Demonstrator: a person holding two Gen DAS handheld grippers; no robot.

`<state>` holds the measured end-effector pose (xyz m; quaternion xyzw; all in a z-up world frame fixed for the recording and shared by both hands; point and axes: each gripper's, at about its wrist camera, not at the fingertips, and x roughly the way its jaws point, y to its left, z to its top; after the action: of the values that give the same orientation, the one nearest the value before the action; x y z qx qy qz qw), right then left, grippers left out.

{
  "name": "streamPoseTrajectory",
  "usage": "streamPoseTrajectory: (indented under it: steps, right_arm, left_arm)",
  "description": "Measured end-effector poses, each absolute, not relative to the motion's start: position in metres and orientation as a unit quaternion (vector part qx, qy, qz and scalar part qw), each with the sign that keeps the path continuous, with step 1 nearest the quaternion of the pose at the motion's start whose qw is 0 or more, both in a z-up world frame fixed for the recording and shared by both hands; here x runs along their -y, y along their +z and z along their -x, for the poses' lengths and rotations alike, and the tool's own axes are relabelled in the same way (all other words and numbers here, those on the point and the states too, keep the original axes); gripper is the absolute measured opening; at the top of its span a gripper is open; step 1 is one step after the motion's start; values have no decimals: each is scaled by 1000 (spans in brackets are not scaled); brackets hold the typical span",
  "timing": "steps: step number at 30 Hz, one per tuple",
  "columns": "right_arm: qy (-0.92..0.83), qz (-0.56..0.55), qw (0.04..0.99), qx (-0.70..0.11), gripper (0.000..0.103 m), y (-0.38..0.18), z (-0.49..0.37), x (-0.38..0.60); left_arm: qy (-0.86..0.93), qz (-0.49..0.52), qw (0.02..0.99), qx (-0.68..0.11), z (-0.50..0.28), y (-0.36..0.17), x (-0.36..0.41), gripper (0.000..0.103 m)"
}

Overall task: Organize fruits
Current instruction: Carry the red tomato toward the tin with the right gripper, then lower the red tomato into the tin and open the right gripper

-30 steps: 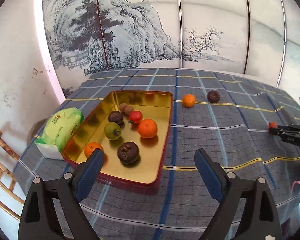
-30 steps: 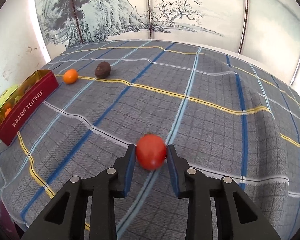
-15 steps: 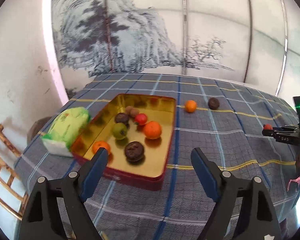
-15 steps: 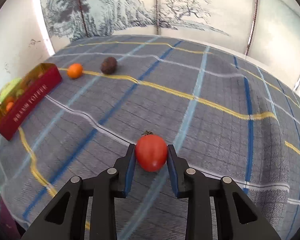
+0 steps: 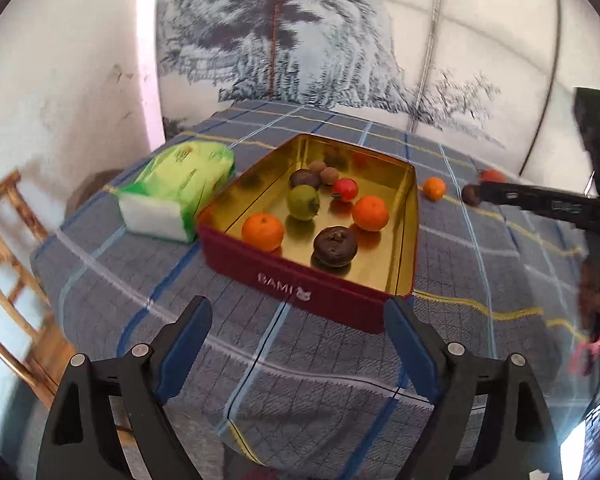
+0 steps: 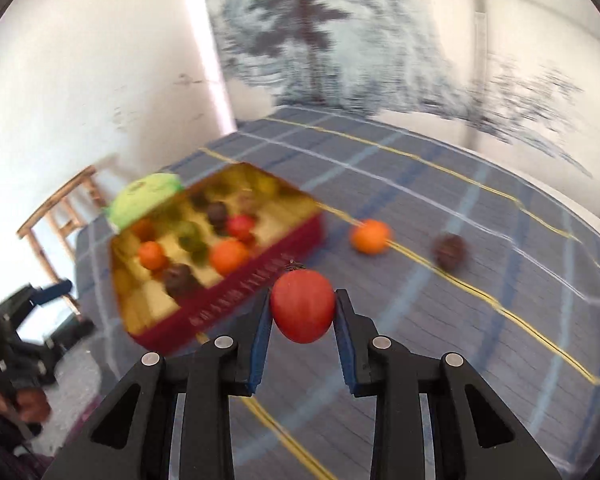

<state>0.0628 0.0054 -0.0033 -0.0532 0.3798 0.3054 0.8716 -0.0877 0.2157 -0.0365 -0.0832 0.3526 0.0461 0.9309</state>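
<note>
A red tin with a gold inside (image 5: 300, 288) holds several fruits: oranges, a green fruit, a small red one and dark ones. It also shows in the right wrist view (image 6: 236, 300). My right gripper (image 6: 302, 320) is shut on a red tomato (image 6: 302, 306) and holds it in the air just right of the tin. An orange (image 6: 370, 236) and a dark fruit (image 6: 450, 250) lie on the cloth beyond. My left gripper (image 5: 296, 344) is open and empty, in front of the tin's near wall.
A green and white tissue pack (image 5: 176, 190) lies left of the tin. The table has a grey plaid cloth (image 5: 480, 280). A wooden chair (image 5: 8, 248) stands at the left. A painted screen stands behind the table.
My right gripper has lifted the tomato off the cloth and carried it left toward the tin. My left gripper has drawn back from the tin, still open.
</note>
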Motion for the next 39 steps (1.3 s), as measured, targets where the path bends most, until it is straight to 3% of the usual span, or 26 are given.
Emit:
streamPoseTrajectory:
  steps: [5, 12, 39]
  right_arm:
    - [340, 56, 853, -391, 32, -11, -76, -59]
    - [356, 78, 837, -409, 32, -28, -92, -112]
    - [362, 63, 830, -419, 33, -39, -110, -140]
  left_arm:
    - [66, 166, 924, -338, 111, -46, -229, 91]
    - [86, 107, 930, -340, 130, -46, -209, 98]
    - [100, 77, 921, -368, 143, -52, -192, 102]
